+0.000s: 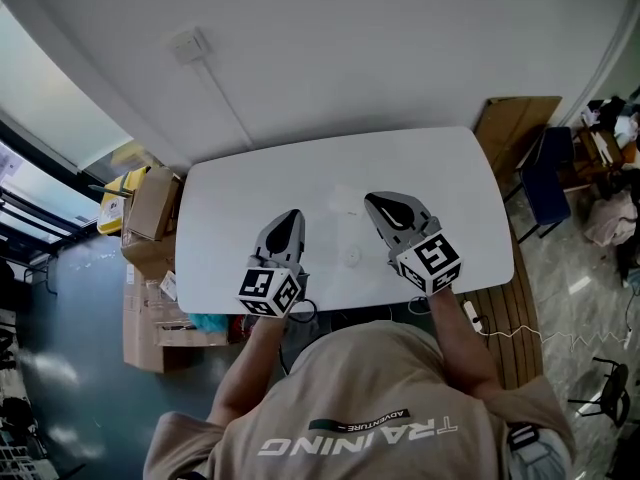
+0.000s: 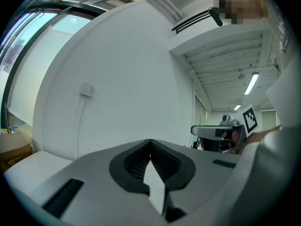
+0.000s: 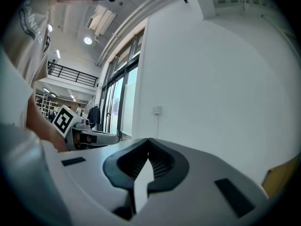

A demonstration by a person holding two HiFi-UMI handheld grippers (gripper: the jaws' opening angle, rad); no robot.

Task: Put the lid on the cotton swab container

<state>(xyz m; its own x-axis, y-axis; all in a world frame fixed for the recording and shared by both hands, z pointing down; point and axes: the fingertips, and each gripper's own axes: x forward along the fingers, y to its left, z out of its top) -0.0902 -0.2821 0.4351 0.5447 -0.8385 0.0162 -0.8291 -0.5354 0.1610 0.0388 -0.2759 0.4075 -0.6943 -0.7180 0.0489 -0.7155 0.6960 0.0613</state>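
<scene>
In the head view a white table (image 1: 240, 193) carries two faint pale things between my grippers: a clear, box-like shape (image 1: 345, 201) further back and a small round piece (image 1: 352, 256) nearer me. Which is the container and which the lid I cannot tell. My left gripper (image 1: 292, 214) hovers left of them, jaws shut and empty. My right gripper (image 1: 372, 199) hovers right of them, also shut and empty. The left gripper view shows its jaws (image 2: 150, 141) closed against the wall, and the right gripper view shows the same for its own (image 3: 149, 140). Neither shows the objects.
Cardboard boxes (image 1: 150, 213) stand on the floor left of the table. A wooden board (image 1: 515, 128) and a blue chair (image 1: 548, 183) are at the right end. A wall socket (image 1: 187, 45) with a cable run sits behind the table. The person's torso is at the front edge.
</scene>
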